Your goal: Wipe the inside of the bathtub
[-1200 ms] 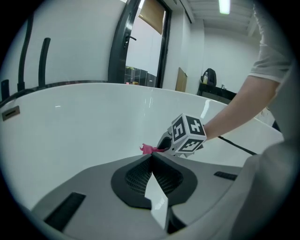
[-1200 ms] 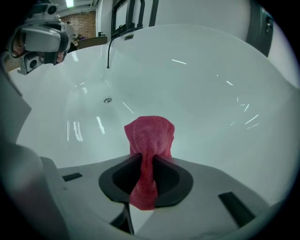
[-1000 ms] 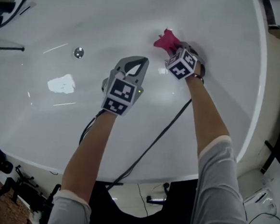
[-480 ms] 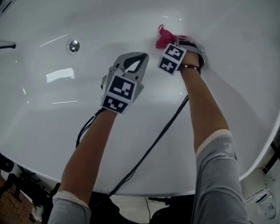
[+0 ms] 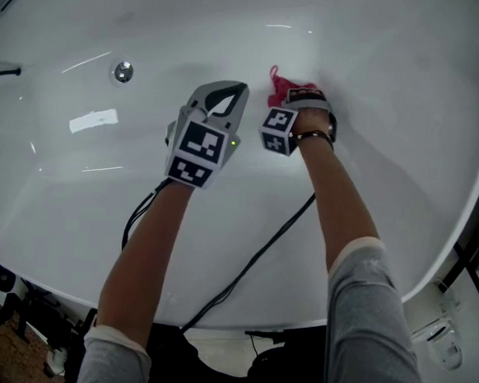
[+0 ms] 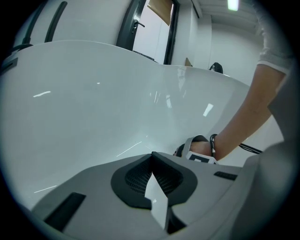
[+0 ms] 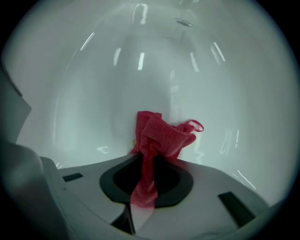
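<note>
A white bathtub fills the head view, its round metal drain at the upper left. My right gripper is shut on a red mesh cloth and presses it against the tub's inner surface near the far side. In the right gripper view the red cloth bunches out past the closed jaws against the white wall. My left gripper hovers just left of the right one, jaws shut with nothing between them; the left gripper points at the tub wall.
A black cable trails from the right gripper over the tub's near rim. Floor clutter and stands lie below the rim. A dark door frame stands beyond the tub in the left gripper view.
The right gripper has slid the red cloth leftwards along the tub surface, closer to the left gripper. The left gripper has stayed almost still.
</note>
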{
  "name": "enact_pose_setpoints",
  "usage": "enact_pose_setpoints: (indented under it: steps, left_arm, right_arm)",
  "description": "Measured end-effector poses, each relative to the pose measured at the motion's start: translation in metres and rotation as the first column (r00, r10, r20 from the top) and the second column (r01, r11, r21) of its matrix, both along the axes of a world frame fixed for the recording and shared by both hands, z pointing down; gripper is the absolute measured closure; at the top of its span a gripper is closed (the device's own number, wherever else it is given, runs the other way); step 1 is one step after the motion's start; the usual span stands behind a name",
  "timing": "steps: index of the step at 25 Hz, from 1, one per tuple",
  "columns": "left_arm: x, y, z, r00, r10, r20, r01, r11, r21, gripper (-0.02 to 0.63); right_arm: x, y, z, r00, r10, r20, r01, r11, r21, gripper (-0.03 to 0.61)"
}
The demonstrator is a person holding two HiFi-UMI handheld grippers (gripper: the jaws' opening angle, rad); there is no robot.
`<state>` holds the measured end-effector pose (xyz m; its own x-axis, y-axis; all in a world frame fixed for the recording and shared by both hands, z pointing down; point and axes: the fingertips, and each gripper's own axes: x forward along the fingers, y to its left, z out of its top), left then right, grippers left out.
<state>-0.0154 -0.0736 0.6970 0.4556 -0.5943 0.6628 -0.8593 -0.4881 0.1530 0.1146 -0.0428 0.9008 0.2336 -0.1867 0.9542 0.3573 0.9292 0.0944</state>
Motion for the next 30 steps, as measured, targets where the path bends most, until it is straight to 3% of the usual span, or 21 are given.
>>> enact_pose_setpoints:
  steps: [4,7,11,16,21,23,27,30]
  left_arm:
    - [0.005,0.005,-0.003,1.0,0.007,-0.015,-0.007,1.0,-0.007,0.609]
    - [0.006,0.005,-0.004,1.0,0.008,-0.025,-0.008,1.0,-0.007,0.609]
    - [0.008,0.003,-0.008,1.0,0.003,-0.03,-0.003,1.0,0.003,0.609]
    - [-0.004,-0.007,-0.012,0.999,-0.033,-0.043,0.033,0.999,0.014,0.609]
    - [0.004,-0.011,-0.016,0.998,-0.019,-0.055,0.02,1.0,0.021,0.609]
    - [0.01,-0.011,-0.017,0.998,-0.011,-0.064,0.013,1.0,0.024,0.609]
    - [0.022,-0.007,-0.022,0.997,0.001,-0.082,0.0,1.0,0.017,0.609]
    - [0.026,-0.005,-0.033,0.996,-0.001,-0.09,0.002,1.0,0.012,0.609]
  right_arm:
    - [0.025,0.044,-0.007,0.987,-0.094,-0.13,0.08,0.991,-0.109,0.517]
    - [0.029,0.053,-0.004,0.982,-0.145,-0.118,0.132,0.985,-0.112,0.517]
    - [0.035,0.034,-0.003,0.987,-0.12,-0.11,0.11,0.989,-0.1,0.514]
    - [0.019,-0.022,-0.002,0.99,-0.061,-0.125,0.06,0.998,-0.014,0.512]
    - [0.011,-0.089,-0.015,0.994,-0.011,-0.113,0.026,0.991,0.128,0.512]
    - [0.011,-0.096,-0.019,0.993,-0.007,-0.118,0.024,0.989,0.144,0.514]
    - [0.026,-0.075,-0.029,0.988,-0.059,-0.144,0.073,0.993,0.095,0.52]
    - [0.044,-0.034,-0.043,0.975,-0.091,-0.202,0.088,0.996,-0.028,0.52]
